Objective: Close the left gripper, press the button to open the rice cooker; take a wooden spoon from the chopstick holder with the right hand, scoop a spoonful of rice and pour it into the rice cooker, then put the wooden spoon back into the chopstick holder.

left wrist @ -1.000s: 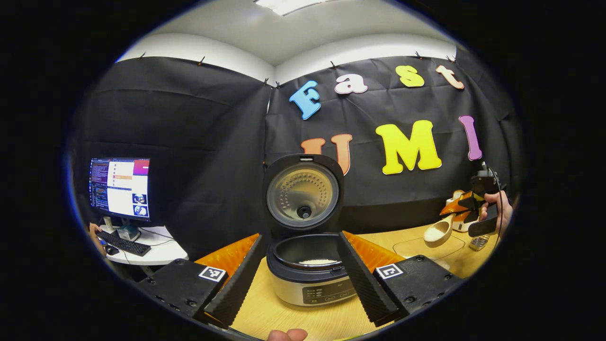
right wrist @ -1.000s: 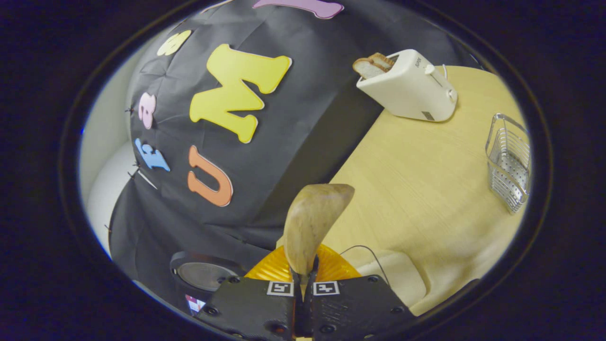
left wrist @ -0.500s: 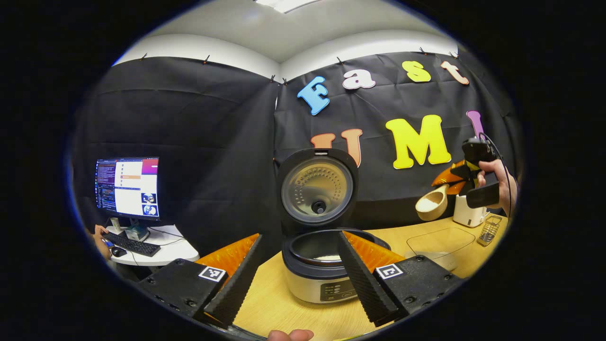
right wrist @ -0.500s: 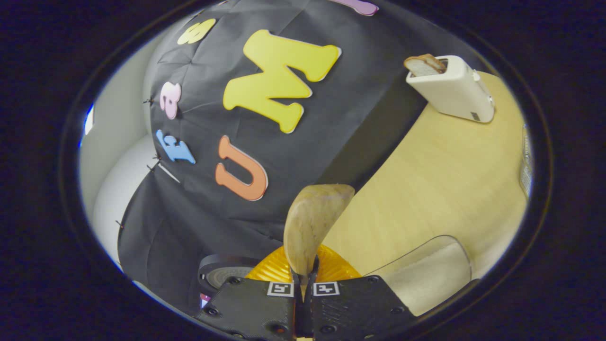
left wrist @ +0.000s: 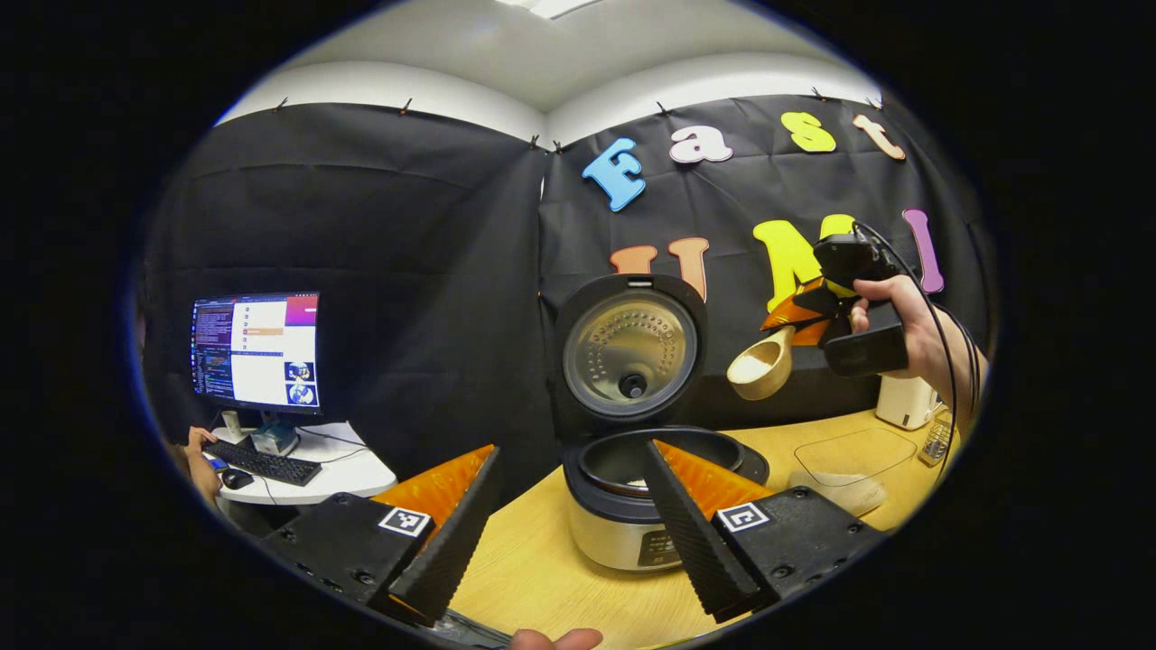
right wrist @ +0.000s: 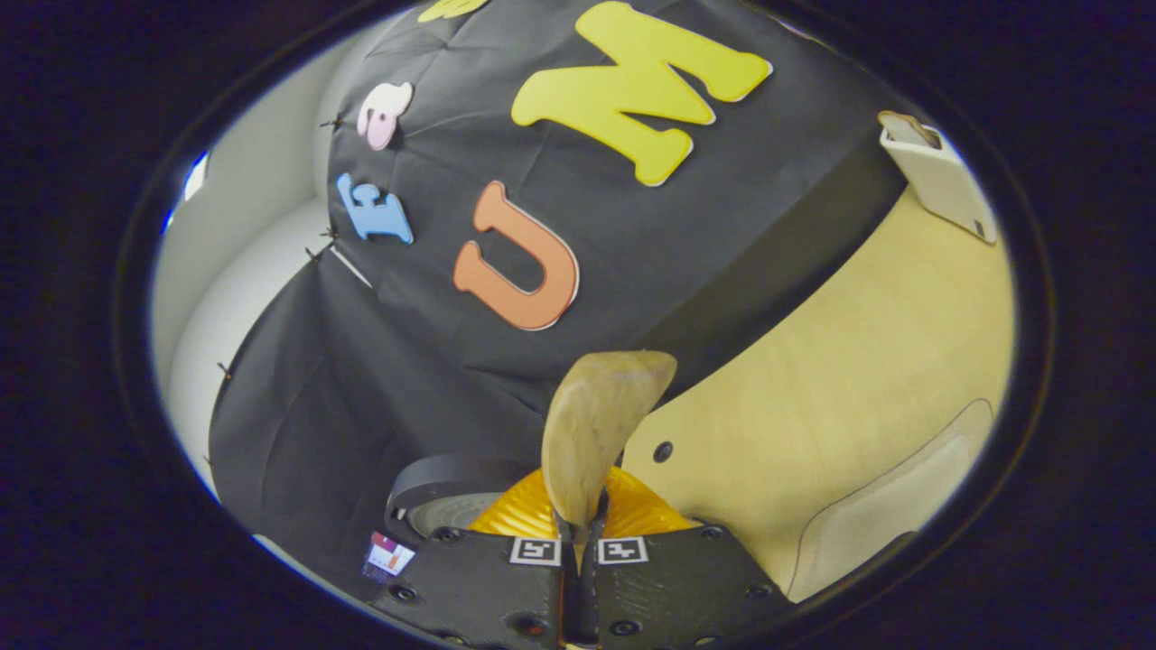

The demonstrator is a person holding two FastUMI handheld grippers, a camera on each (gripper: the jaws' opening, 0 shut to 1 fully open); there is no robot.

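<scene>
Beside cooker lid (left wrist: 630, 357), spoon (left wrist: 763, 366) bowl-leftward

The left gripper view looks level over its spread jaws at the rice cooker (left wrist: 632, 469) just beyond. The right gripper view looks along its jaws, tilted, across the surface (right wrist: 849, 361) toward the wall. Both views share the cooker's raised lid (left wrist: 629, 354).

Left gripper (left wrist: 578, 533) fingers spread apart, empty, before the rice cooker (left wrist: 646, 506) on the wooden table (left wrist: 533, 578). Cooker lid (left wrist: 629, 354) stands raised. Right of the lid, above the table, a hand (left wrist: 903, 320) holds the right gripper (left wrist: 799, 316), clamped on a wooden spoon (left wrist: 763, 366). Monitor (left wrist: 257, 350) and keyboard (left wrist: 262, 462) at left.
</scene>
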